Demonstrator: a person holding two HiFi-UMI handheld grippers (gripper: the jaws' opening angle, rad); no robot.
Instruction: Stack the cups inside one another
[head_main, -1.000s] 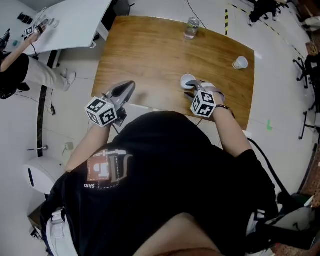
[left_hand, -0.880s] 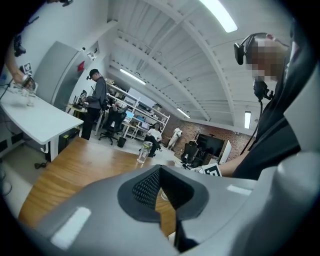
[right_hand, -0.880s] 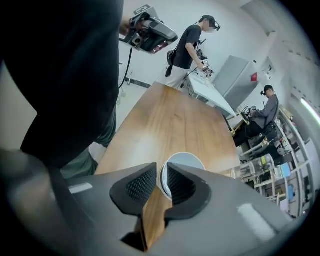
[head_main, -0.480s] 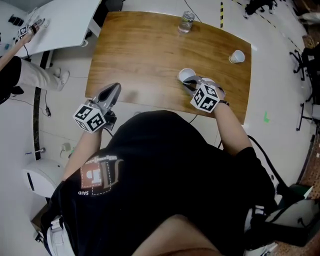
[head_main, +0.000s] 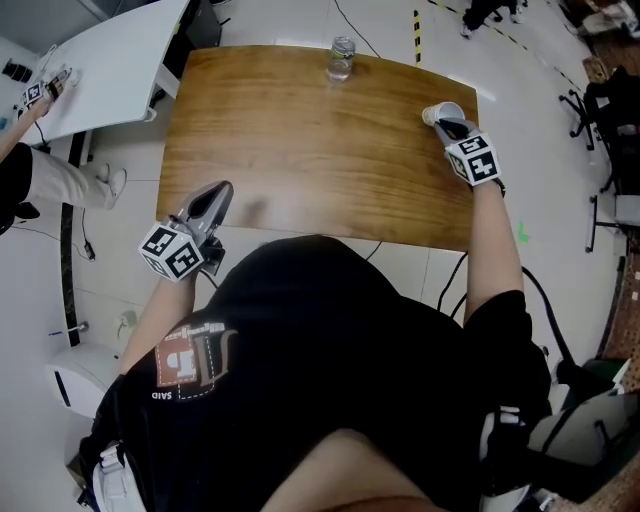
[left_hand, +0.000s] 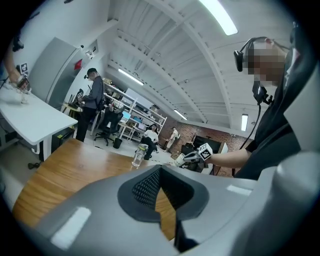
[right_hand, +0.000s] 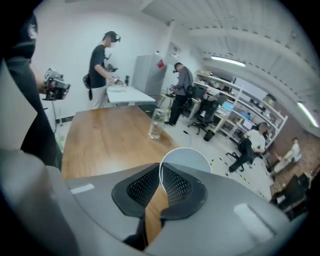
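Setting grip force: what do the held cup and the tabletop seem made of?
Cup: white, matte, thin-walled at the pinched rim; paper or thin plastic, can't tell which.
Tabletop: wood or wood-look veneer, smooth, faintly glossy; grain streaks show.

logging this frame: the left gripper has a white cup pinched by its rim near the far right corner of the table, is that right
Wrong gripper. It is the right gripper that has the white cup pinched by its rim near the far right corner of the table; the right gripper view shows its fingers shut on the rim. The left gripper holds nothing.
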